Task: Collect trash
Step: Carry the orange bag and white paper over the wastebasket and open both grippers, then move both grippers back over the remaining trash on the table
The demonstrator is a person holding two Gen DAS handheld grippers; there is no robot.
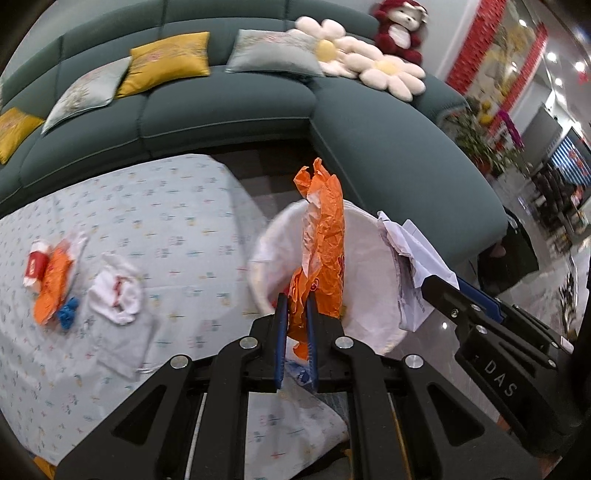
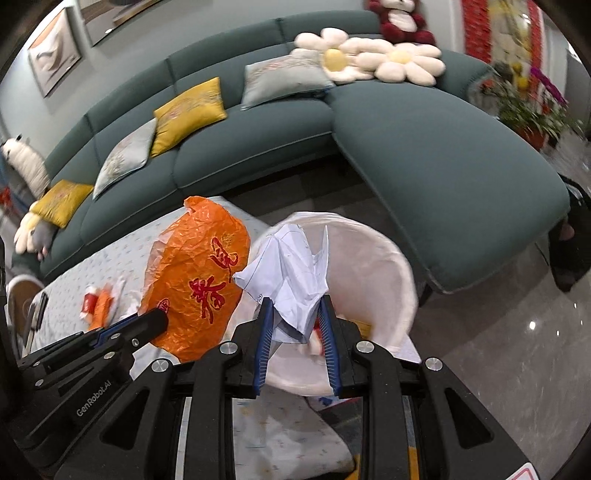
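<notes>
Nearest the left wrist lens, the left gripper [image 1: 295, 310] has its blue-padded fingers [image 1: 281, 321] clenched on a crumpled orange plastic bag [image 1: 325, 236] with red characters, which stands up above the fingers. Beside it, the right gripper [image 2: 295, 314] grasps a crumpled sheet of white paper [image 2: 295, 269] between its fingers [image 2: 327, 325]. Both pieces hang over or just in front of a white waste bin [image 2: 373, 266] that stands on the floor beside the desk; its rim is lined with a white bag, and a bit of red and yellow rubbish shows inside, too blurred to name.

On the desk [image 1: 147, 206], covered with a pale patterned cloth, more trash lies well apart from the bin: a red-and-white carton [image 1: 35, 266], an orange wrapper [image 1: 51, 291], a small blue scrap [image 1: 68, 312] and a wad of white tissue [image 1: 116, 291] with red marks.

Beyond the desk runs a dark green corner sofa [image 1: 229, 107] carrying yellow cushions [image 1: 166, 62], grey cushions [image 1: 273, 51], flower-shaped pillows [image 1: 391, 72] and a red plush toy [image 1: 400, 29]. Glossy grey floor tiles [image 2: 498, 350] lie to the right.
</notes>
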